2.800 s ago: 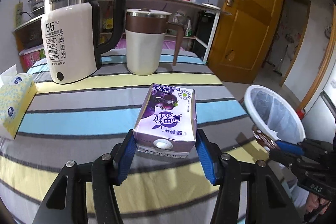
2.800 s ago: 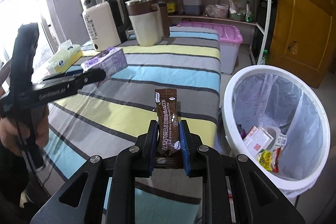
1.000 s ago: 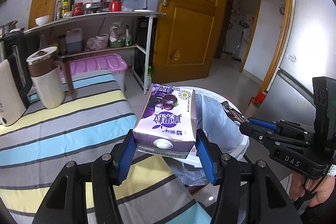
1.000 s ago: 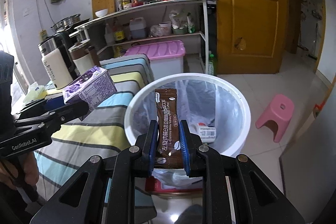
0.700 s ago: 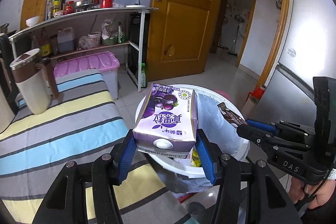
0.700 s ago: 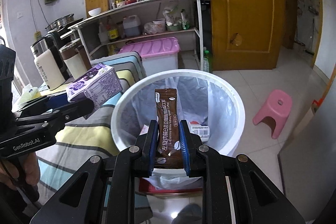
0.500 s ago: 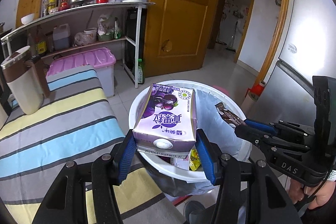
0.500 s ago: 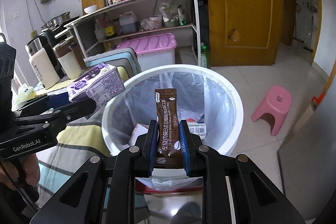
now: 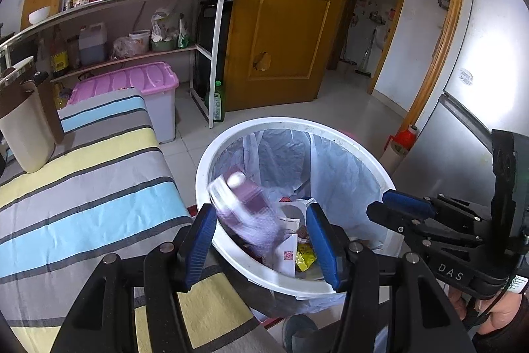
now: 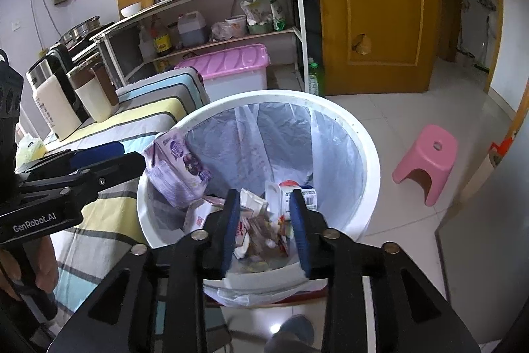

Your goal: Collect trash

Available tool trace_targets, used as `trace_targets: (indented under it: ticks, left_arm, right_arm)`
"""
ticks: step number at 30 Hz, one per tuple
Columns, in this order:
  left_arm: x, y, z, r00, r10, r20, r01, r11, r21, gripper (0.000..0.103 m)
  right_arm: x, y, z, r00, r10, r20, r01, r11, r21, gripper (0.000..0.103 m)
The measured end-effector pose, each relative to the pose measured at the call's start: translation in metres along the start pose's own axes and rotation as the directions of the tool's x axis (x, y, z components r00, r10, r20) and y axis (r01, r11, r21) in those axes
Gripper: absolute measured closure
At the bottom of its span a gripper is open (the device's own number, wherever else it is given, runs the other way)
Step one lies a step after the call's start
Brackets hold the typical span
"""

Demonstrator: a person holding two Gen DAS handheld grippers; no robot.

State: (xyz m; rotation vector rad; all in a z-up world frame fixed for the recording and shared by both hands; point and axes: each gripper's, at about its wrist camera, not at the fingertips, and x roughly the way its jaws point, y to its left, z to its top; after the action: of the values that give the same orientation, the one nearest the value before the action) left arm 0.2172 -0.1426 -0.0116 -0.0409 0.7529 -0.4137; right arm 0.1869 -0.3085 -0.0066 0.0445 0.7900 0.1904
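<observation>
Through the left wrist view we see our left tool (image 9: pixel 261 235) with its blue pads spread wide over the white trash bin (image 9: pixel 350 151), nothing pressed between them. The purple milk carton (image 9: pixel 244 210) shows as a blur just ahead of the pads, tilted and inside the bin's rim, clear of both pads. Under it lie wrappers and paper scraps on the clear liner. The striped surface (image 9: pixel 82 187) runs off to the left and carries a cream jug with a brown lid (image 9: pixel 24 124). At the right edge of this view our right tool (image 9: pixel 403 210) reaches in toward the bin, a hand (image 9: pixel 496 316) gripping its handle. Through the right wrist view our right tool (image 10: pixel 264 230) stands partly open above the bin (image 10: pixel 367 161); its jaws have just been opening, and nothing sits between the pads. The brown sachet cannot be picked out with certainty among the litter below. The carton (image 10: pixel 178 167) leans against the bin's inner left wall, touching the liner. Our left tool (image 10: pixel 99 161) comes in from the left, its tips at the bin's rim. A pink stool (image 10: pixel 429 157) stands on the tiled floor to the right, well apart from the bin.
</observation>
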Motion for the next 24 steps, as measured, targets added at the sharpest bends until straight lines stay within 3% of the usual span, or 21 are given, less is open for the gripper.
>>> trace_targets:
  ticks: [15,24]
  left_arm:
    - [-0.049,0.0,-0.012,0.998,0.006,0.069,-0.006,1.0,-0.002,0.046]
    - [-0.1,0.0,-0.03,0.99,0.059,0.128,-0.057,0.998,-0.018,0.046]
  right_arm:
    - [-0.042,0.023,-0.006,0.998,0.005,0.061,-0.004,1.0,-0.022,0.07]
    - [-0.077,0.055,-0.015,0.994,0.041,0.105,-0.034,0.997,-0.072,0.069]
